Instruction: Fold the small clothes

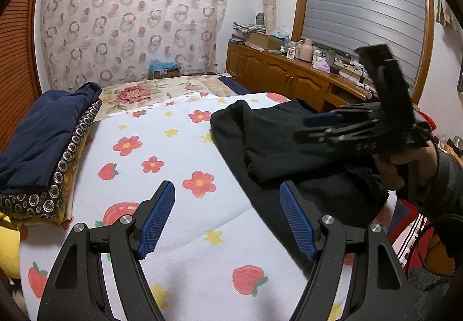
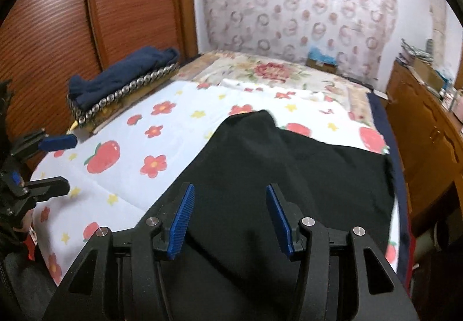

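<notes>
Left gripper (image 1: 227, 217): black plastic frame with triangular cut-outs, round silver screw heads at the joints, two fingers faced with ribbed blue pads (image 1: 157, 218). Right gripper (image 2: 230, 219): same black build, silver screws, blue pads (image 2: 182, 222). Right hand (image 1: 405, 164): bare skin, dark sleeve.

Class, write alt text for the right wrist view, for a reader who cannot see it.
The open right gripper hovers over a black garment spread on a bed sheet printed with flowers and strawberries. The left gripper is open at the left edge; folded clothes are stacked behind it.
</notes>
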The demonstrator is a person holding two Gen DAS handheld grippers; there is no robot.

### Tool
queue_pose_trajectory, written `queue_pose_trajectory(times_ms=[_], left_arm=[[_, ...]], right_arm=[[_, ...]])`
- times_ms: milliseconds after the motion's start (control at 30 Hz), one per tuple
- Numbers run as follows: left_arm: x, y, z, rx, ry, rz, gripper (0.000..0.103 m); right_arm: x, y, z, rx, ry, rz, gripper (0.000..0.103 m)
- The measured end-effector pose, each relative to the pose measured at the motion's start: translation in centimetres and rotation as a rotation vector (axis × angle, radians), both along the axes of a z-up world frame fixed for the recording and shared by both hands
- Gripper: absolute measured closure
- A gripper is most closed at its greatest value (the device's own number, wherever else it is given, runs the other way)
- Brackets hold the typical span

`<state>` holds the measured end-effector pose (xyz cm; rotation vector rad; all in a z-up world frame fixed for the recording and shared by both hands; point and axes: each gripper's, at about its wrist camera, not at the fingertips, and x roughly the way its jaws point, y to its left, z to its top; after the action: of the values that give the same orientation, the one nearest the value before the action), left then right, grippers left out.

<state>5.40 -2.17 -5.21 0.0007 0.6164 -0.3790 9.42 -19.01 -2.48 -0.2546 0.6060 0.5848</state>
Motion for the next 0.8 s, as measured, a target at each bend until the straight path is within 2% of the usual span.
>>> queue_pose_trajectory(times_ms=[100, 233, 367, 500, 567, 633, 700, 800], left_arm=[[0.0, 0.2, -0.1, -0.004, 0.002, 0.004, 0.027], [0.1, 0.5, -0.3, -0.005, 0.010, 0.009, 0.027], [0.0, 0.3, -0.3, -0.005, 0.011, 0.007, 0.027], [0.0, 0.3, -0.4, -0.005, 0.012, 0.006, 0.027], [0.0, 0.3, -0.4, -0.003, 0.012, 0.005, 0.027], [0.0, 0.3, -0.5, -0.004, 0.013, 0.006, 0.027], [0.0, 0.2, -0.6, -0.005, 0.014, 0.005, 0.027], [0.0, 0.2, -0.6, -0.007, 0.017, 0.005, 0.027]], right_arm=[[2.4, 1.2, -0.4, -0.032, 0.049, 0.040, 0.050], [3.4, 2.9, -1.3, -0.058, 0.107, 0.109, 0.050], [4.5, 4.2, -2.4, -0.122, 0.124, 0.124, 0.050], [4.9, 5.0, -3.2, -0.203, 0.103, 0.136, 0.051], [5.1, 4.7, -3.2, -0.199, 0.098, 0.134, 0.064], [5.3, 4.5, -3.0, -0.205, 0.085, 0.133, 0.097], [5.2, 3.8, -2.3, -0.185, 0.076, 0.138, 0.098], [4.8, 2.1, -0.1, -0.149, 0.004, 0.092, 0.099]])
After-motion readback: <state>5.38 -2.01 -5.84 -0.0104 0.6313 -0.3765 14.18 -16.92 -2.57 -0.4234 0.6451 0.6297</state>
